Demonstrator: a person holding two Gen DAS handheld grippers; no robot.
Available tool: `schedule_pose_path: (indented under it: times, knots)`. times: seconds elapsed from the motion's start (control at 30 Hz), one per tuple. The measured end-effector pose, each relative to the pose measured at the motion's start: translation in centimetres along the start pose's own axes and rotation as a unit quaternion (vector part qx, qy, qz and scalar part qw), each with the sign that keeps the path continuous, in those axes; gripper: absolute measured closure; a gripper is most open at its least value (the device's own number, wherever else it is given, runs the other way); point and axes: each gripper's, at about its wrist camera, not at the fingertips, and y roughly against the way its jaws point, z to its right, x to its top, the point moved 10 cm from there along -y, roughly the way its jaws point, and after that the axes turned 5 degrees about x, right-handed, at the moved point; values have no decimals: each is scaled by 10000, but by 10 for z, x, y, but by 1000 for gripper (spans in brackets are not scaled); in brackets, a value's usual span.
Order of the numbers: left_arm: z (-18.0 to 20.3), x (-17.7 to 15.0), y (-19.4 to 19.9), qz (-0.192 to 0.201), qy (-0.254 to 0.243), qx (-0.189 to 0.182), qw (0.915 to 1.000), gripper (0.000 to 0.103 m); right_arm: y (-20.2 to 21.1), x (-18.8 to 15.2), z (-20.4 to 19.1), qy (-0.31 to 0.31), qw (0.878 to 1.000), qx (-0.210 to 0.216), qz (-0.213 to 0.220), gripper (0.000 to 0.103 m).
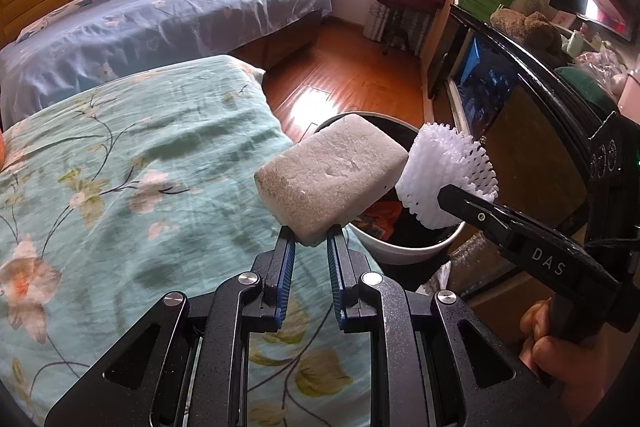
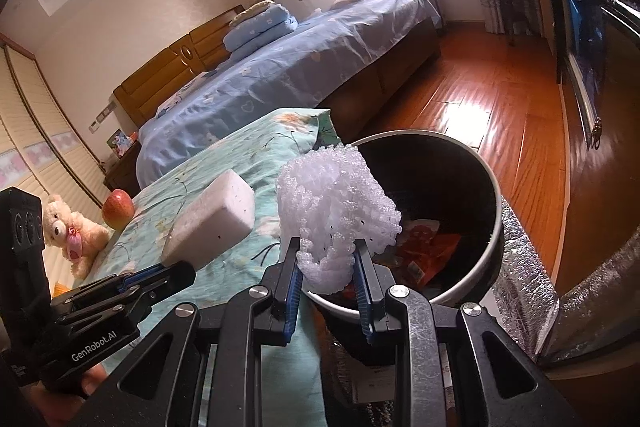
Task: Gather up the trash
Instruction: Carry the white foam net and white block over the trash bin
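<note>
- Nearest the camera was the left gripper [image 1: 311,239]. Its jaws were clenched on the low corner of a foam block [image 1: 332,179], and the block's long side leaned up and away, toward the bin.
- The bed with the green flower cover [image 1: 132,163] was the biggest thing close by. It lay under and to the left of the block.
- The trash bin [image 2: 494,187] stood on the floor right beside the bed's corner. It was round, dark inside, and already had orange wrappers [image 2: 432,247] in it.
- The foam block hung over the bed's edge, just short of the bin's near rim. I think it needed to go a bit more to the right before a drop.
- The right gripper [image 2: 325,259] had its jaws squeezed on a white foam fruit net [image 2: 336,207].
- The net hung over the near rim of the bin. So the right hand looked nearer to dropping, and the bin lay ahead and to the right of both hands.
- An apple [image 2: 117,214] and a teddy bear [image 2: 66,227] sat far back on the bed, well apart from the hands.
</note>
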Motion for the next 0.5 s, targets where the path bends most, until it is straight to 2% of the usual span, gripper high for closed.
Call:
schedule_pose_path:
  times: [0.5]
  knots:
    - [16, 5, -20, -127, -79, -3, 9999, 87, -3, 4, 19, -63, 9998, -170, -28, 79]
